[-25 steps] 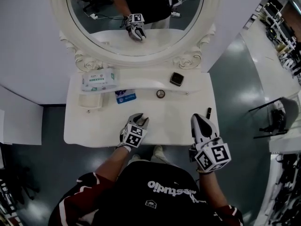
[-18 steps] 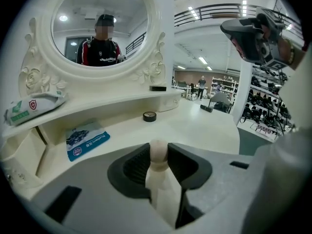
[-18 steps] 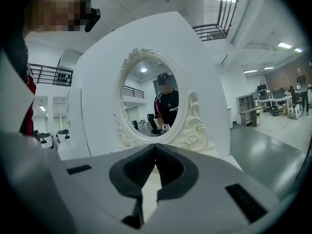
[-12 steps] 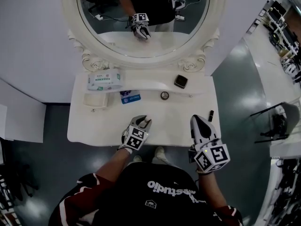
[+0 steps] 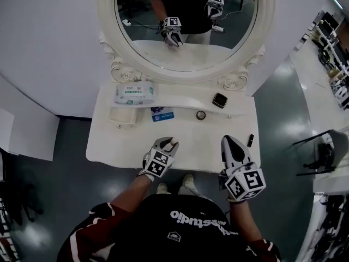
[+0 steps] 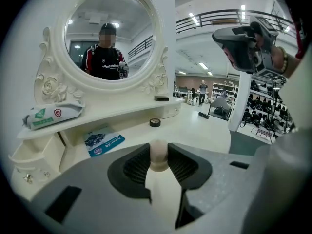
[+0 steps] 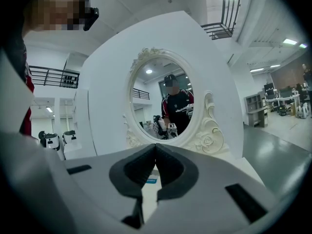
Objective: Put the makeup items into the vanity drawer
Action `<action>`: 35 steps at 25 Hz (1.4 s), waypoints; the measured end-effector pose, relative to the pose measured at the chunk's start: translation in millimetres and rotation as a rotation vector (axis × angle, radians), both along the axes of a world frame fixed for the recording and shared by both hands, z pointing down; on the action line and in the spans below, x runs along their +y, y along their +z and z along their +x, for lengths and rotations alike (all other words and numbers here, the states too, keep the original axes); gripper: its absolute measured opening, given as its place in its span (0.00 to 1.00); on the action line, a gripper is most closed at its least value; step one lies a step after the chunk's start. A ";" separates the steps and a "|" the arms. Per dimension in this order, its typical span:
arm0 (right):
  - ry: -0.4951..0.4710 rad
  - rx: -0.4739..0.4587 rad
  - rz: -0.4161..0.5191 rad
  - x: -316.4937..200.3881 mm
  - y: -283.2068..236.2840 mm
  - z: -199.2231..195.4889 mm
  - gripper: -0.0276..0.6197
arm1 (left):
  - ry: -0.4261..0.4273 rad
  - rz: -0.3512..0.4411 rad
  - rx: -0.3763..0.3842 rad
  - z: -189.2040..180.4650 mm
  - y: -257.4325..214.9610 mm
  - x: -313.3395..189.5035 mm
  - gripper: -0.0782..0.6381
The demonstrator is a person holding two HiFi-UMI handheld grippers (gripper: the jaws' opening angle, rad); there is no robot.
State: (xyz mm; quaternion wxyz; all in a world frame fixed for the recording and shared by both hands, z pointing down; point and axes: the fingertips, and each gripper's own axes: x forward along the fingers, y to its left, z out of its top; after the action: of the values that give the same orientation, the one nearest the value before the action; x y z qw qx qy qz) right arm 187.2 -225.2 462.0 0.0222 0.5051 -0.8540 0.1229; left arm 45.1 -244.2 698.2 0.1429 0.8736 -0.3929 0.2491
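Note:
My left gripper (image 5: 166, 145) is at the middle of the front edge of the white vanity (image 5: 109, 146). It is shut on a small beige round knob (image 6: 158, 154). What the knob is fixed to is hidden under the gripper. My right gripper (image 5: 232, 145) hovers over the right front of the top, shut and empty (image 7: 156, 152). On the top lie a small round jar (image 5: 200, 114), a black tube (image 5: 250, 140) and a blue packet (image 5: 162, 114). A square black compact (image 5: 220, 100) and a pack of wipes (image 5: 134, 94) rest on the raised shelf.
A big oval mirror (image 5: 185, 15) in a carved white frame stands behind the shelf. A small drawer (image 5: 121, 116) sticks out at the left under the shelf. Grey floor surrounds the vanity, and a white wall panel (image 5: 32, 130) stands at the left.
The head view has swung, so the vanity now sits further right and lower in the picture. Both grippers keep about the same places at its front edge.

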 end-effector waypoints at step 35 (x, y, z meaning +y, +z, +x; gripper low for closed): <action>-0.163 -0.004 0.059 39.1 -21.5 -167.8 0.05 | -0.213 0.173 0.094 -194.5 -107.9 44.1 0.26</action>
State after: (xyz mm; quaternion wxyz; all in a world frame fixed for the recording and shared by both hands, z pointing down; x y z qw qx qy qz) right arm 19.4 -186.1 440.5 0.0156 0.4343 -0.8955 0.0965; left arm -149.3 -200.2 590.3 0.1109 0.8466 -0.4964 0.1566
